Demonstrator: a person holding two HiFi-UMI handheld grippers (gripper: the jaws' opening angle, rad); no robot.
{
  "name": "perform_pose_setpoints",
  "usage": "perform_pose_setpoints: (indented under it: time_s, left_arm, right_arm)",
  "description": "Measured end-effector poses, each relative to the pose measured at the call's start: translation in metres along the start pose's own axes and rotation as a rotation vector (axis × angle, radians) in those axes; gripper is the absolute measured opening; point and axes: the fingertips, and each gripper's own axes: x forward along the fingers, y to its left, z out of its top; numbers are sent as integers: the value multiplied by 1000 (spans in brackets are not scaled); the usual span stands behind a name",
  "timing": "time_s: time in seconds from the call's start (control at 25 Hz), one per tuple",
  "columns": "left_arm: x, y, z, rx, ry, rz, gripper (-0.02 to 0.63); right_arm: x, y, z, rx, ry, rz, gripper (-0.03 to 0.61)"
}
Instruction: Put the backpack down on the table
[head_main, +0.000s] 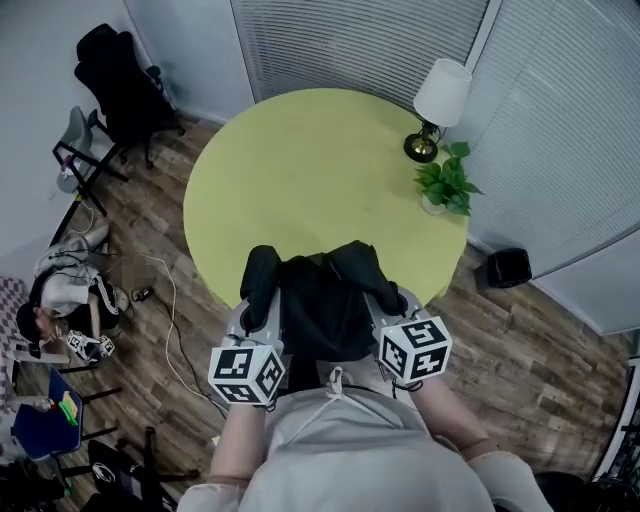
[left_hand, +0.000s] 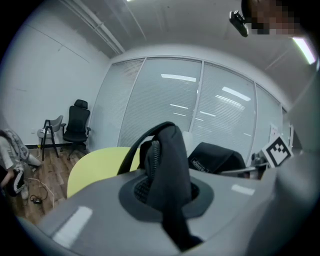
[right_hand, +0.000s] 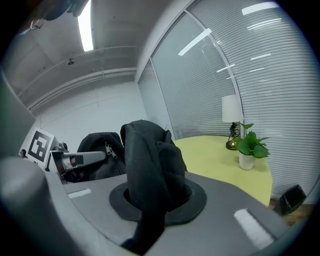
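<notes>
**A:** Where's the backpack (head_main: 318, 302) hanging relative to the table (head_main: 300, 160)?

**B:** It's dangling between both hands, overlapping the table's near edge. I can't tell if it's touching. The left gripper (head_main: 262, 298) is clamping nearly shut on one strap (left_hand: 167, 165), and the right gripper (head_main: 386, 300) is pinching the other strap (right_hand: 147, 165).

**A:** So which way is it going?

**B:** I'm guessing straight ahead and down. The bag is running side to side, and neither hand is sitting nearer the table.

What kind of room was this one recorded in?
Probably a small office or meeting room: a round table with a lamp, partition walls covered by blinds, and a black office chair in the corner.
</notes>
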Motion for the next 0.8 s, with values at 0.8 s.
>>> perform_pose_setpoints:
  time_s: [0.8]
  left_arm:
    - [249,134,79,86,114,-347,26]
  right_arm:
    - [210,-60,96,125,-41,-330,38]
